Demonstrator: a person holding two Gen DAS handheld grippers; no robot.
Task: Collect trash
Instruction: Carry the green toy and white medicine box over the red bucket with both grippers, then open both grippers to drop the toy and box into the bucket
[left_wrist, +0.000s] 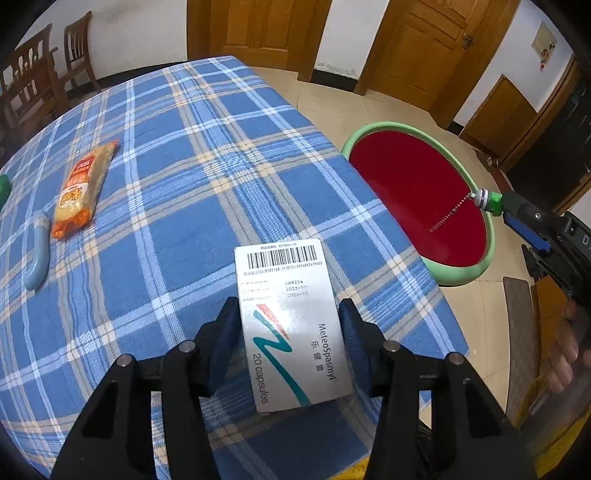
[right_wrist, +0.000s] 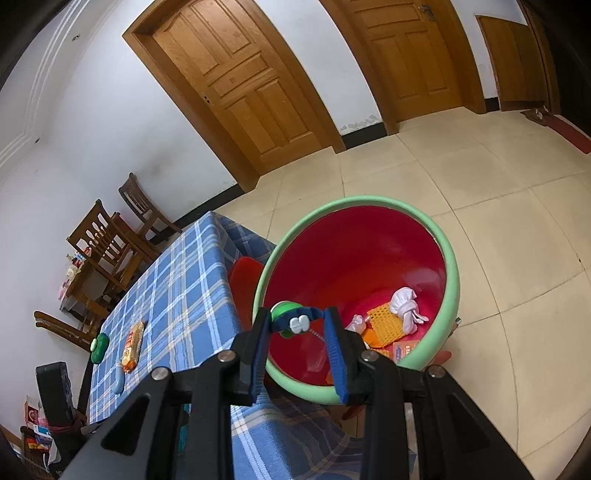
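Left gripper: points steeply down at the table's near edge; jaws part-open, one finger on each long side of the medicine box; whether the pads press on it cannot be told.
Medicine box: white carton, barcode end away from the gripper, lying flat on the blue plaid tablecloth.
Right gripper: tilted down over the bin's near rim; jaws narrowed onto a small green and white toy with a spring-like chain, held between the blue pads.
Right hand: fingers visible at the left-wrist view's right edge, behind the gripper body.
Bin: green rim, red inside, standing on the tiled floor just beside the table; holds crumpled white tissue, an orange mesh piece and other wrappers.
Remaining on table: orange snack packet, pale blue curved tube just beside it, a green item at the far left.
Surroundings: wooden chairs beyond the table; wooden doors in the far wall.
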